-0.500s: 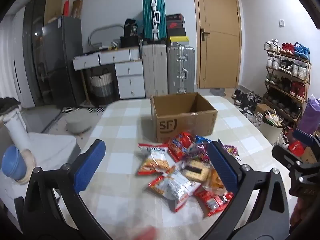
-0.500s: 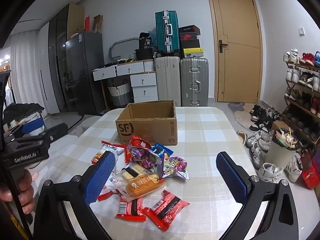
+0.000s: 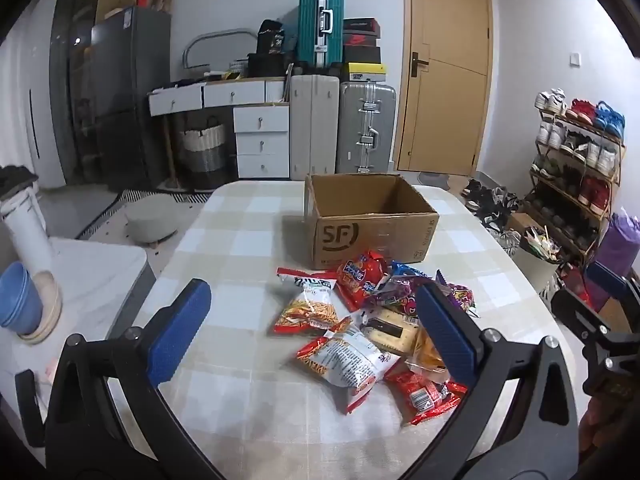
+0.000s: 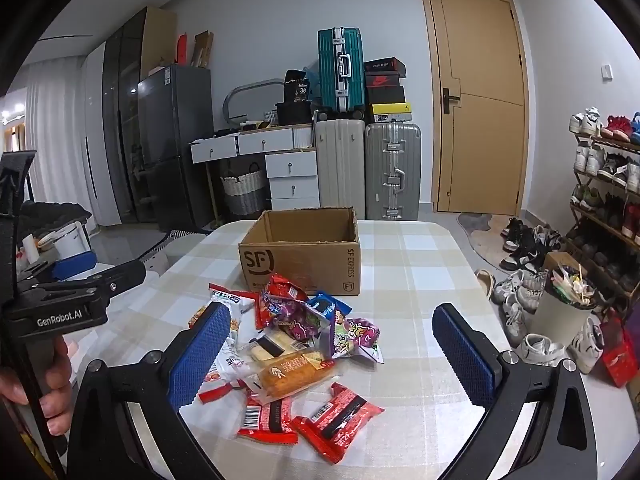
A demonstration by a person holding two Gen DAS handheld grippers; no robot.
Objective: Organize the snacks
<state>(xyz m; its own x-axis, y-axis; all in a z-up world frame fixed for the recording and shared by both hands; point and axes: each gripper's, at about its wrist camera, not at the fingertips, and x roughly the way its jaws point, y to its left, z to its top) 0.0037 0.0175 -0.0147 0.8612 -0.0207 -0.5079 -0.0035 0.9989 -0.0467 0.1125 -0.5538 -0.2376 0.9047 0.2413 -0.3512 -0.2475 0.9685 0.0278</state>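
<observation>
**Inspector:** Left wrist view first. The left gripper point(image 3: 314, 330) hangs above the table point(image 3: 224, 240), tilted downward, its blue pads spread wide with nothing between them. What lies beneath?

**Assistant:** A loose pile of snack packets point(image 3: 372, 324) on the checked tablecloth, just in front of the cardboard box point(image 3: 372, 220). Nearest the left pad side sits a packet of orange sticks point(image 3: 306, 310); below it a white and red packet point(image 3: 352, 360). A red packet point(image 3: 362, 278) touches the foot of the box.

**Inspector:** And the box itself?

**Assistant:** Upright, flaps open, marked SF on the front. No contents are visible from this angle.

**Inspector:** The right wrist view?

**Assistant:** The right gripper point(image 4: 330, 346) is likewise fully parted and holds nothing. It stands over the near right edge of the same pile point(image 4: 292, 344). Two red bar wrappers point(image 4: 340, 420) lie closest to it, a clear-wrapped orange cake point(image 4: 288, 374) just behind them, and purple packets point(image 4: 360, 336) toward the box point(image 4: 304, 256).

**Inspector:** Is either tool visible from the other camera?

**Assistant:** Yes. The left tool's black body point(image 4: 72, 300) shows at the left margin of the right view, a hand point(image 4: 44, 376) wrapped round its handle. The right tool's frame point(image 3: 600, 320) shows at the right margin of the left view.

**Inspector:** Surroundings?

**Assistant:** Suitcases point(image 3: 344, 124) and a wooden door point(image 3: 444, 72) behind the table; a shoe rack point(image 3: 576, 160) to the right.
</observation>
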